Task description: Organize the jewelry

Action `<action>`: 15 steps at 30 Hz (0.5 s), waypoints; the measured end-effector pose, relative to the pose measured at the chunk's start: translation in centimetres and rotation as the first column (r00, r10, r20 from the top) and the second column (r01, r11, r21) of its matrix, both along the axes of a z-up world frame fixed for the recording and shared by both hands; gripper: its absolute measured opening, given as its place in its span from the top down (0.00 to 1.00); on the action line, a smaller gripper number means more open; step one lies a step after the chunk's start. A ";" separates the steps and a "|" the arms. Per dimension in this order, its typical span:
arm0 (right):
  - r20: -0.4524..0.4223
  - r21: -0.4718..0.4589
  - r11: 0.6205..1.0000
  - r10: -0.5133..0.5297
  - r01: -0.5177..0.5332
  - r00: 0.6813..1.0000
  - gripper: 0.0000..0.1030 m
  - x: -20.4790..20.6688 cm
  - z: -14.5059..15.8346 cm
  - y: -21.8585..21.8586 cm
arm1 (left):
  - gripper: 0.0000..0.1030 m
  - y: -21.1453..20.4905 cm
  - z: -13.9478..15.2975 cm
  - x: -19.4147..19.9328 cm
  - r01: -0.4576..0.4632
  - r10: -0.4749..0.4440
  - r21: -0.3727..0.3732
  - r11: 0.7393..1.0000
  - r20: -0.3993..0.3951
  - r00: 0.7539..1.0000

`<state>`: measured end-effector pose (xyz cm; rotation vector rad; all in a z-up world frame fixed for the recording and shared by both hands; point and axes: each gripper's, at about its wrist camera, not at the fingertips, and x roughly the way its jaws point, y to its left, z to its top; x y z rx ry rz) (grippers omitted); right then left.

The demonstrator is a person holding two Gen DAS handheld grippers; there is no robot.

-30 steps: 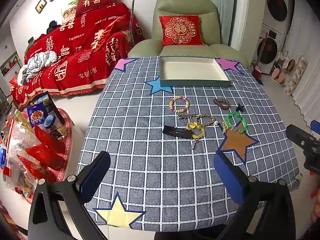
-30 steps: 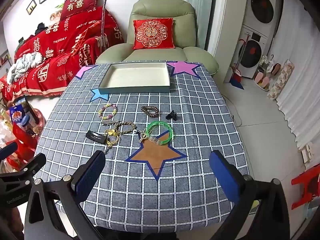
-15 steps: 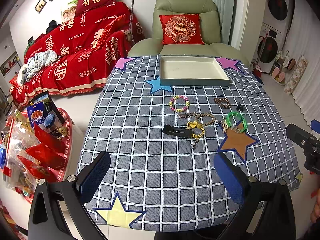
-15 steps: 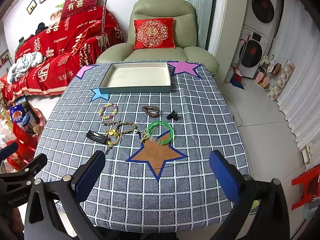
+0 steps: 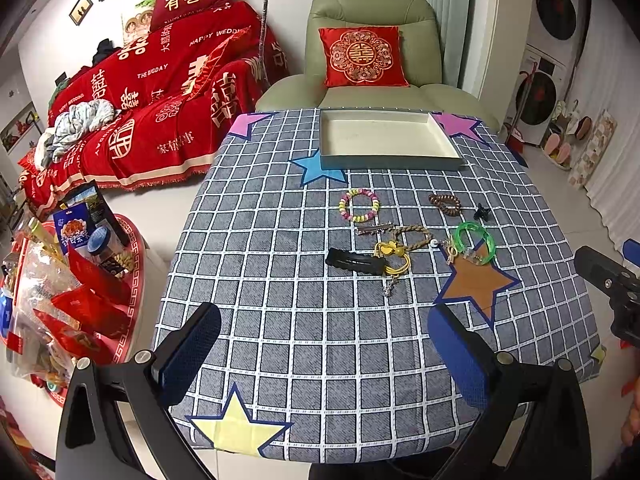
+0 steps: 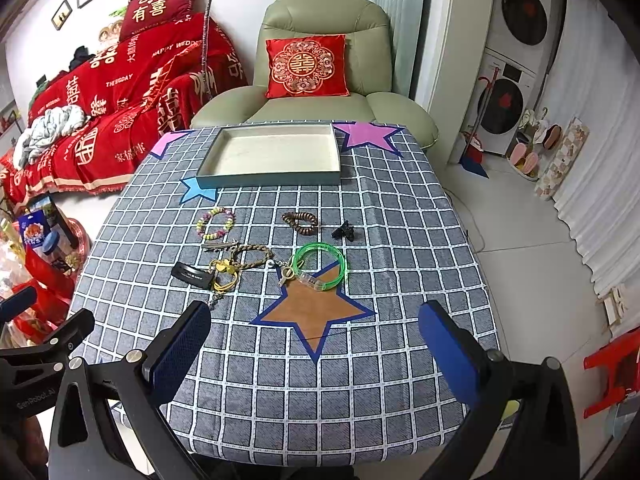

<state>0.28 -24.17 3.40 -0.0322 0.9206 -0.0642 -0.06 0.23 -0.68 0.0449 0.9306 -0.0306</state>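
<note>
Nothing on the checked tablecloth [image 5: 280, 320] has shifted since a moment ago. The left gripper [image 5: 324, 344] and right gripper [image 6: 314, 338] both hang wide apart, empty, touching nothing. The jewelry [image 6: 256, 256] lies mid-table, well short of the empty tray [image 6: 272, 178].

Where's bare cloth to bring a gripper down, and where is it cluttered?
Bare: the near strip between the orange star and the table edge, and the left side beside the black hair clip. The tray is empty. Crowded: the middle, from the pastel bead bracelet to the green bangle, with pieces overlapping.
</note>
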 end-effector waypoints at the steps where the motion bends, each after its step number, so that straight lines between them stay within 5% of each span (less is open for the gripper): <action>1: 0.001 0.000 1.000 0.000 0.000 1.000 0.00 0.0 0.0 -0.1 | 0.00 0.0 0.1 0.0 0.000 0.000 0.001 1.000 0.001 1.000; 15: 0.001 0.000 1.000 0.000 0.000 1.000 0.00 0.1 -0.1 0.0 | 0.00 0.0 -0.2 0.1 0.001 -0.001 0.000 1.000 -0.001 1.000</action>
